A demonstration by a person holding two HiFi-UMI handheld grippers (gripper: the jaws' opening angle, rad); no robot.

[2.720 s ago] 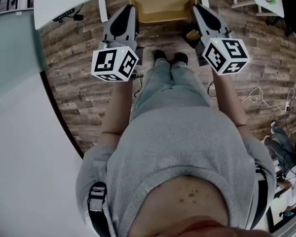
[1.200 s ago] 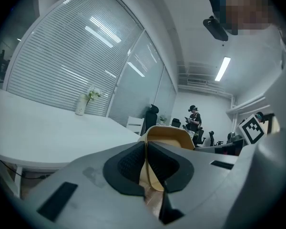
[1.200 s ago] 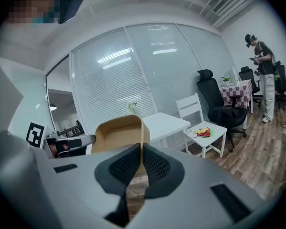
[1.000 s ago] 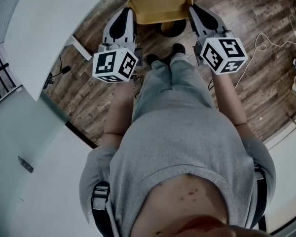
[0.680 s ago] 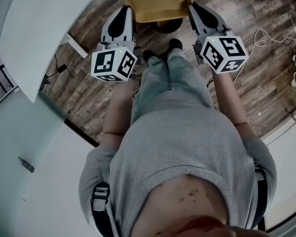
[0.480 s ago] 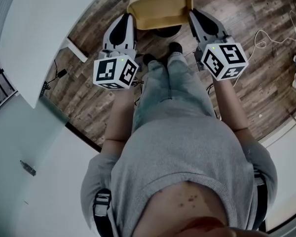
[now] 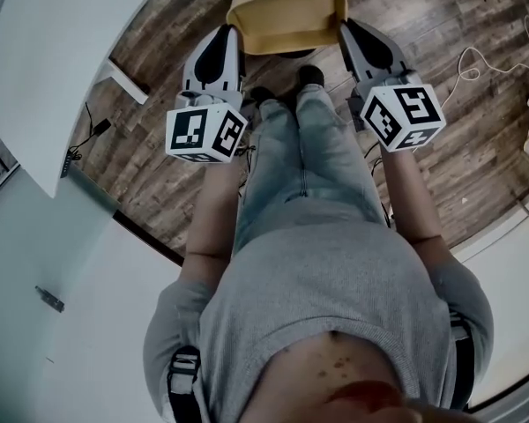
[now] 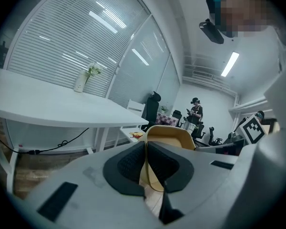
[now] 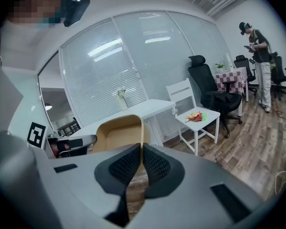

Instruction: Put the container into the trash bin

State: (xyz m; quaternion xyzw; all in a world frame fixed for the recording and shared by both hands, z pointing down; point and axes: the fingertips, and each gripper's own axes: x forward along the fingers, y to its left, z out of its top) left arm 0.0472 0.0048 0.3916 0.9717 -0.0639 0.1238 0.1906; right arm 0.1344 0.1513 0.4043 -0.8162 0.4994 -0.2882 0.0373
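**Container gripped at both side walls**

Wood-plank floor (image 7: 441, 130) fills the head view, with a white table (image 7: 62, 51) at the left. The tan container (image 7: 286, 16) hangs clear of the floor, beyond the person's feet. The left gripper (image 8: 145, 163) has its jaws clenched on the container's left wall, and the right gripper (image 9: 139, 163) has its jaws clenched on the right wall.

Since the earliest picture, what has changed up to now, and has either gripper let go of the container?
The person turned: the white table swung from the top of the head view to its left. The container was carried along and has sunk slightly. Unchanged: the left gripper and right gripper stay shut on its side walls; nothing was released.
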